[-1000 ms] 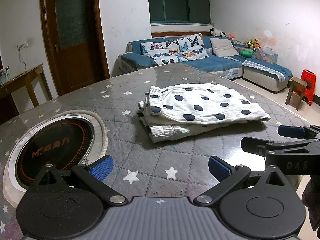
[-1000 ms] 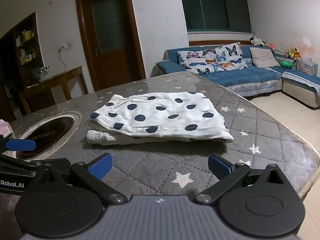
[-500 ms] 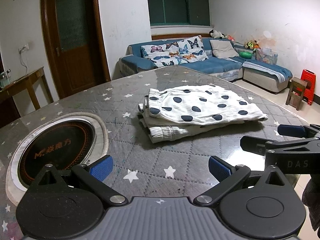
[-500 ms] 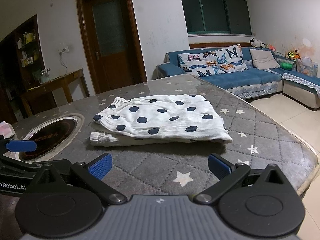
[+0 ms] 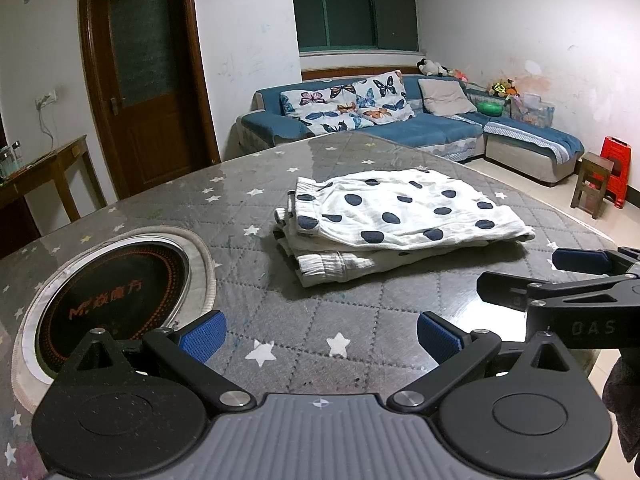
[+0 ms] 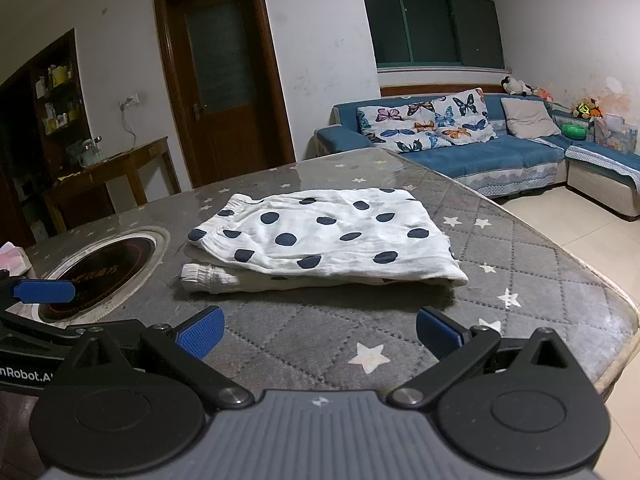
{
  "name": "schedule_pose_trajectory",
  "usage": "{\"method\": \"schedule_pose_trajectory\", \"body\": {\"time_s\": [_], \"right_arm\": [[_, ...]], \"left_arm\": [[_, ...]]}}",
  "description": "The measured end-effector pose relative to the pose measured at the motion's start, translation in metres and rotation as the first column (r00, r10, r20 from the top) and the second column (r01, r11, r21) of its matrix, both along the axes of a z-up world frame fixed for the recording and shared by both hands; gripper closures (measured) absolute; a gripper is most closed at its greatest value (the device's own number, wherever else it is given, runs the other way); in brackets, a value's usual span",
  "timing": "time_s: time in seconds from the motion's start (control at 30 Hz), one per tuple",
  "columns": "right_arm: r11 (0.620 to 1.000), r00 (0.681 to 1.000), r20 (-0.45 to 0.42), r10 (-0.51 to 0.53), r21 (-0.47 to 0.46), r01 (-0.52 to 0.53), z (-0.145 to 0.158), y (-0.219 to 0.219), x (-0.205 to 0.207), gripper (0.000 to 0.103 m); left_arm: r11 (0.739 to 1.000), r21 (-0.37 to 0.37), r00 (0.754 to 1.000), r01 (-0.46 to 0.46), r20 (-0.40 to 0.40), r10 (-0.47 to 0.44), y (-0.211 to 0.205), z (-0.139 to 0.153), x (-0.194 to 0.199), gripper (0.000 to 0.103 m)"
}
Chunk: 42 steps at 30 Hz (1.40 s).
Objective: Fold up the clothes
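A white garment with dark polka dots (image 5: pixel 396 220) (image 6: pixel 320 236) lies folded in a flat stack on the grey star-patterned table (image 5: pixel 280 312) (image 6: pixel 320 328). My left gripper (image 5: pixel 320 332) hovers over the near part of the table, open, with nothing between its blue pads; the garment is ahead of it and apart. My right gripper (image 6: pixel 318 330) is likewise open and empty, short of the garment's near edge. In the left wrist view the right gripper (image 5: pixel 576 276) shows at the right side. In the right wrist view one fingertip of the left gripper (image 6: pixel 44 291) shows at the left.
A round black cooktop (image 5: pixel 108 296) (image 6: pixel 100 268) is set into the table left of the garment. The table's curved edge (image 6: pixel 624 340) runs close on the right. Beyond stand a blue sofa (image 5: pixel 420 128), a brown door (image 5: pixel 148 80), a wooden side table (image 6: pixel 116 176) and red stools (image 5: pixel 614 168).
Both grippers have drawn back and tilted up a little from the garment, which now sits lower and farther in both views. The garment itself has not moved. Both stay open.
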State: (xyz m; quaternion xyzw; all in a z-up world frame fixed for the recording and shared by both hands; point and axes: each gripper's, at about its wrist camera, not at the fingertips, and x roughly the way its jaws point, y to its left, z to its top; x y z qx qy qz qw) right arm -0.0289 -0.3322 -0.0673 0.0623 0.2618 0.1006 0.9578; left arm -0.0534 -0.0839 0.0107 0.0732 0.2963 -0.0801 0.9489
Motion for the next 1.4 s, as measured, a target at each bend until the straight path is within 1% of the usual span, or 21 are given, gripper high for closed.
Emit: {"method": "schedule_pose_trajectory", "body": {"time_s": [0.37,1.03,1.4], "right_arm": [[1.000,1.000,-0.009,0.009,-0.021,-0.009,0.000,0.004,0.012,0.000],[0.999,0.999,-0.045,0.007,-0.045,-0.009,-0.005,0.006,0.047,0.000],[0.999,0.998,-0.055,0.008,-0.053,-0.011,-0.006,0.008,0.059,0.000]], "left_arm": [[1.000,0.003,1.000,0.006,-0.016,-0.006,0.001,-0.003,0.011,0.000],[1.000,-0.002,0.998,0.020,-0.052,-0.020,0.004,-0.009,0.044,0.000],[1.000,0.000,0.998,0.025,-0.051,-0.025,0.006,-0.009,0.056,0.000]]}}
